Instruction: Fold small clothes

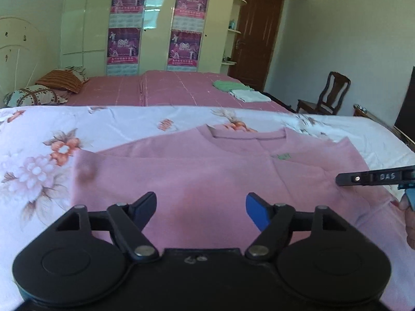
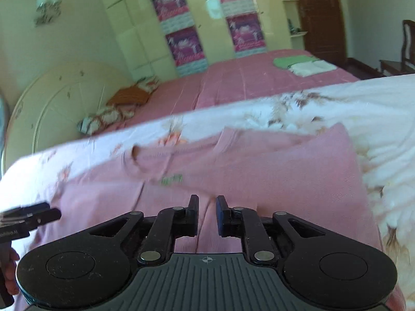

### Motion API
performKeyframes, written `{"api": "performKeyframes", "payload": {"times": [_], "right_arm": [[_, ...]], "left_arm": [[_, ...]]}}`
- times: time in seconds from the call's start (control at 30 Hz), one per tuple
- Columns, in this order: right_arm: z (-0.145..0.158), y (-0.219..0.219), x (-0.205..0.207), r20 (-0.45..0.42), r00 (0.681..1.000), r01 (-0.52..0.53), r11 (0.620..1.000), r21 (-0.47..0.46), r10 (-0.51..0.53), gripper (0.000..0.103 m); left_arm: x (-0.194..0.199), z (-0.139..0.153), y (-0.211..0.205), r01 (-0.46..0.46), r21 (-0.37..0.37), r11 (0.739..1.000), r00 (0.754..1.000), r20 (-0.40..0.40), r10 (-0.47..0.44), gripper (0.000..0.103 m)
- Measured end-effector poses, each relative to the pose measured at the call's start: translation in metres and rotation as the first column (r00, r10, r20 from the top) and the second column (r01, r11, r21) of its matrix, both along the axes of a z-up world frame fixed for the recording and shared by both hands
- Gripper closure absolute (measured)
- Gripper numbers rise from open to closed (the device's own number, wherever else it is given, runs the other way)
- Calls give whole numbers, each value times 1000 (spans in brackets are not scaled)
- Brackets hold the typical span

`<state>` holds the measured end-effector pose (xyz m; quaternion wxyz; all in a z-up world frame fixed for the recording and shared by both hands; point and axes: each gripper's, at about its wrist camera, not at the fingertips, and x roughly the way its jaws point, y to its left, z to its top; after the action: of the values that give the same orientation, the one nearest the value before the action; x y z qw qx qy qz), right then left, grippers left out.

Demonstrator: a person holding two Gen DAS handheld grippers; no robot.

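Left wrist view shows a pink knit sweater (image 1: 207, 165) with a ribbed round neckline and a small green chest logo, lying flat on a white floral bedsheet (image 1: 46, 150), one sleeve folded inward across the body. Left gripper (image 1: 201, 211) hovers over the hem, its fingers spread wide apart, gripping nothing. Right gripper (image 2: 207, 215) sits above the sweater's right side, its fingers close together with a narrow gap, holding no cloth. Farther back, folded green and white clothes (image 1: 241, 90) rest near the far right edge of a pink checked bedspread (image 1: 166, 88).
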<state>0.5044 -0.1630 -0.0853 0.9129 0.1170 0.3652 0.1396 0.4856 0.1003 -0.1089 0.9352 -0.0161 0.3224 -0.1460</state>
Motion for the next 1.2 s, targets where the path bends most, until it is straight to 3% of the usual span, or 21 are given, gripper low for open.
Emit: {"api": "performKeyframes", "payload": {"times": [0.07, 0.17, 0.27, 0.3, 0.33, 0.37, 0.47, 0.5, 0.57, 0.7, 0.93, 1.07, 1.2], "right_arm": [[-16, 5, -3, -46, 999, -24, 995, -94, 20, 90], [-11, -9, -15, -45, 998, 48, 997, -57, -51, 89], [4, -12, -40, 10, 999, 43, 998, -46, -43, 87], [2, -6, -46, 13, 1000, 4, 998, -63, -3, 81], [-6, 2, -48, -8, 1000, -22, 993, -117, 21, 69], [-16, 7, -47, -52, 998, -35, 985, -168, 27, 67], [-7, 1, -55, -68, 998, 3, 994, -111, -10, 67], [1, -3, -63, -37, 999, 9, 996, -92, -12, 67], [13, -9, -79, 6, 1000, 18, 994, -105, -18, 67], [18, -35, -101, 3, 999, 43, 993, -107, -43, 67], [19, -84, -116, -8, 995, 94, 993, -65, -95, 67], [16, -83, -98, 21, 998, 61, 998, -27, -61, 67], [10, -58, -73, 46, 998, -46, 999, -12, 46, 67]], "left_arm": [[4, -16, -18, -6, 76, 997, 997, -71, 11, 31], [-3, -9, -18, -58, 52, 997, 996, -63, 61, 34], [-16, -4, -21, -53, 27, 998, 998, -28, 54, 25], [-15, -11, -29, -44, 77, 996, 997, -58, 49, 25], [-12, -19, -35, -40, 117, 992, 994, -97, 52, 23], [-15, -19, -37, -48, 127, 991, 995, -82, 59, 23], [-21, -12, -37, -70, 103, 992, 993, -82, 79, 26], [-23, -12, -37, -81, 103, 991, 993, -79, 90, 26], [-27, -14, -35, -87, 110, 990, 991, -90, 98, 26], [-40, -14, -31, -116, 126, 985, 988, -88, 127, 21], [-66, -11, -31, -162, 218, 962, 982, -55, 178, 18], [-68, -7, -36, -218, 223, 950, 973, -33, 230, 18], [-65, 0, -48, -254, 208, 944, 967, 26, 254, 18]]}}
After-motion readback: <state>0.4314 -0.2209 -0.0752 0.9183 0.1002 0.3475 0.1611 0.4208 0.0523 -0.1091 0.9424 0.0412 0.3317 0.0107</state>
